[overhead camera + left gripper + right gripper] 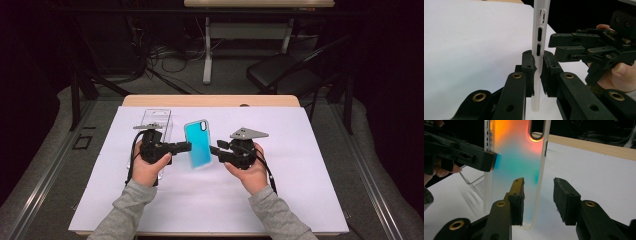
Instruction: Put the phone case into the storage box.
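Note:
A teal translucent phone case (197, 144) stands upright over the white sheet. My left gripper (186, 146) is shut on its left long edge. In the left gripper view the pads (528, 65) clamp the case's white rim (539, 30) just below the button cutouts. In the right gripper view the case (516, 157) glows orange at the top and teal lower down. My right gripper (539, 187) is open, its jaws apart at the case's other long edge, and neither pad presses on it. From the left gripper view, the right gripper (554, 47) sits just beyond the case.
A clear plastic package (156, 122) lies on the white sheet (280, 200) behind the left hand, and appears again as the clear plastic package (475, 182) past the case. The wooden table edge (210, 100) runs along the back. A dark chair (280, 72) stands beyond.

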A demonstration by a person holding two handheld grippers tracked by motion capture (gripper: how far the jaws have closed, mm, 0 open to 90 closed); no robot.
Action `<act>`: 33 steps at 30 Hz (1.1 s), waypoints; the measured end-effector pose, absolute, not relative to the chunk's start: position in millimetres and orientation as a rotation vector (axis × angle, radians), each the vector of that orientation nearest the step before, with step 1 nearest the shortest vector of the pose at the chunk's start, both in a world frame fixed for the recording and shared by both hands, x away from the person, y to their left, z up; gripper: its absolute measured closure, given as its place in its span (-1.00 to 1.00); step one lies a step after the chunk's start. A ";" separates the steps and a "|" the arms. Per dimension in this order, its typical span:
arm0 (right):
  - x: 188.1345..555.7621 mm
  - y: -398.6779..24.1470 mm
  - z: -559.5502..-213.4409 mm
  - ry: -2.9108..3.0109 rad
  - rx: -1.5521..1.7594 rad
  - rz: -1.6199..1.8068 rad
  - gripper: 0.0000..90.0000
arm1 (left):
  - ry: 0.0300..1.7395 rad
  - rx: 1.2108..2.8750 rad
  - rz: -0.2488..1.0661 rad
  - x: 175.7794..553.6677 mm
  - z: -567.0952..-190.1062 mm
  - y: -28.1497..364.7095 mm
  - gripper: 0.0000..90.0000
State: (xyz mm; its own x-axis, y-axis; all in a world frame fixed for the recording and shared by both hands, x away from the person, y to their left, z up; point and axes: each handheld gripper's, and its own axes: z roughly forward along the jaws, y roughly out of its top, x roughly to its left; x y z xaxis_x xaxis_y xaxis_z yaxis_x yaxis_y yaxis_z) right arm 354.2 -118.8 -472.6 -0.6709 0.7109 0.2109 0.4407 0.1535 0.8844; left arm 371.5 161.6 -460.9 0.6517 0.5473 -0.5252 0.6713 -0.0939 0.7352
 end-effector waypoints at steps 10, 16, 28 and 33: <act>356.4 -128.2 -469.8 2.185 1.121 1.549 0.20 | 0.930 1.765 -0.129 369.0 -455.1 166.0 0.82; 357.1 -134.5 -465.1 2.217 1.086 1.610 0.16 | 0.898 1.770 -0.132 367.1 -452.8 167.6 0.82; 356.3 -139.5 -462.6 2.282 1.059 1.692 0.22 | 0.838 1.793 -0.165 362.6 -451.9 162.0 0.82; 357.4 -143.0 -462.1 2.305 1.062 1.719 0.28 | 0.807 1.795 -0.183 360.5 -451.0 160.6 0.82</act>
State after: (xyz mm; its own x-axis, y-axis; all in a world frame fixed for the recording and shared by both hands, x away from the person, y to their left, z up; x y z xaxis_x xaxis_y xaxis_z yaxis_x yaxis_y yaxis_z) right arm 357.4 -143.0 -462.1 -0.7575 0.5629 0.3306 0.4775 0.1324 0.8686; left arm 360.5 160.6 -451.0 0.7556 0.4319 -0.4926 0.6022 -0.1618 0.7818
